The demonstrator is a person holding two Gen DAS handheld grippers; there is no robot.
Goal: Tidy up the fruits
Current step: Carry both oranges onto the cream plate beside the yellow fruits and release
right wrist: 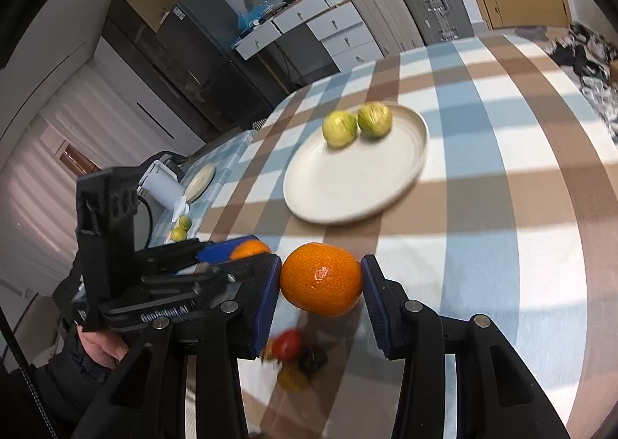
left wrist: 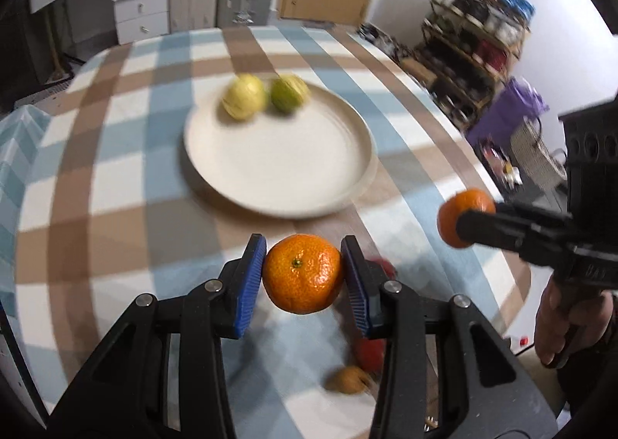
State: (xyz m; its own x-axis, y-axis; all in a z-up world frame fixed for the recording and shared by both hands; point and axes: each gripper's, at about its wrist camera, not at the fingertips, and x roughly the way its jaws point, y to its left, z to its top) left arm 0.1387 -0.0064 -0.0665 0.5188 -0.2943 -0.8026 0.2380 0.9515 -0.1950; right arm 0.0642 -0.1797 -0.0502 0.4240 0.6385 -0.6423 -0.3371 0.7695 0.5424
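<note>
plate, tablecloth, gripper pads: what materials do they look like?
Plate: probably glazed ceramic; cream, with a soft sheen and a raised rim. Melamine can't be ruled out.
Tablecloth: looks like wipeable plastic or coated fabric; a flat checked print with broad light glare on it, no visible weave.
Pads on the left hand-held gripper: blue and finely ribbed, likely rubber or soft plastic, matte.

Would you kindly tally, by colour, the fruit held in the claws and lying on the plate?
Orange: 2, one mandarin in the left claw, another mandarin in the right claw
Yellow-green: 2, fruits side by side on the plate
Total: 4
</note>
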